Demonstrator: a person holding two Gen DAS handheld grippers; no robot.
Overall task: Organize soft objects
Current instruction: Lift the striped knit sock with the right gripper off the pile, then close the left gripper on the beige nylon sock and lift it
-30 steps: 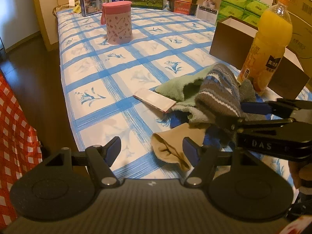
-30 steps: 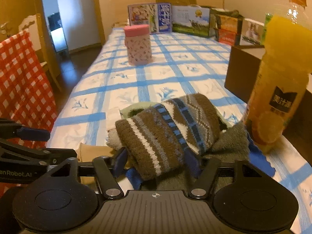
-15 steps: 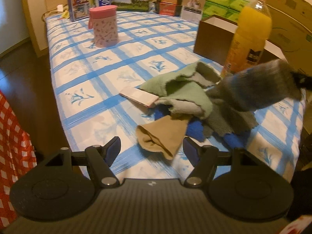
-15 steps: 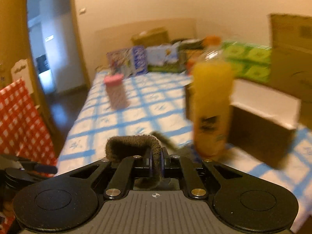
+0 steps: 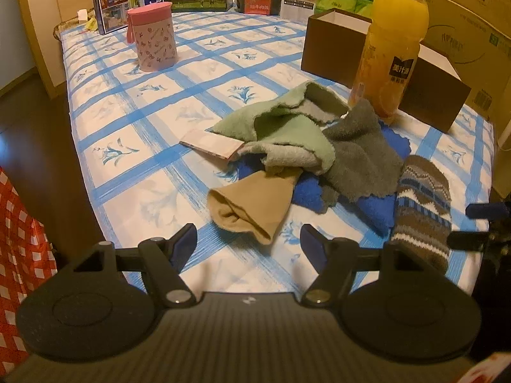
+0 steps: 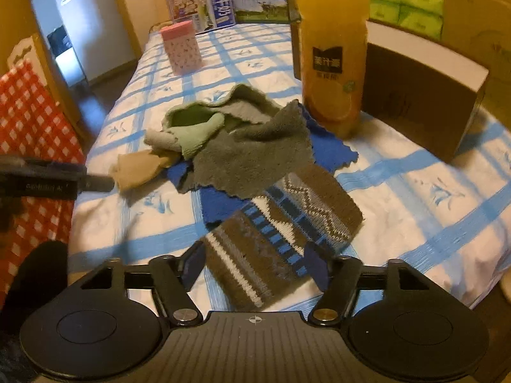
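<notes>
A pile of soft things lies on the blue-checked bed: a green cloth, a grey cloth, a blue cloth and a tan sock. The brown striped sock lies flat on the sheet beside the pile, near the bed's front edge. My right gripper hovers over its cuff end. Its jaws are opening, with the sock between them but the pads off it. My left gripper stands open just in front of the tan sock, with nothing between its fingers.
An orange juice bottle and an open brown box stand behind the pile. A pink canister is farther back, with cartons along the headboard. A flat pinkish packet pokes out from under the green cloth. Red checked fabric hangs at the left.
My right gripper closed on the striped sock, lifted it off the pile, carried it sideways to the bed's near edge, then let it go. The left gripper stayed put.
</notes>
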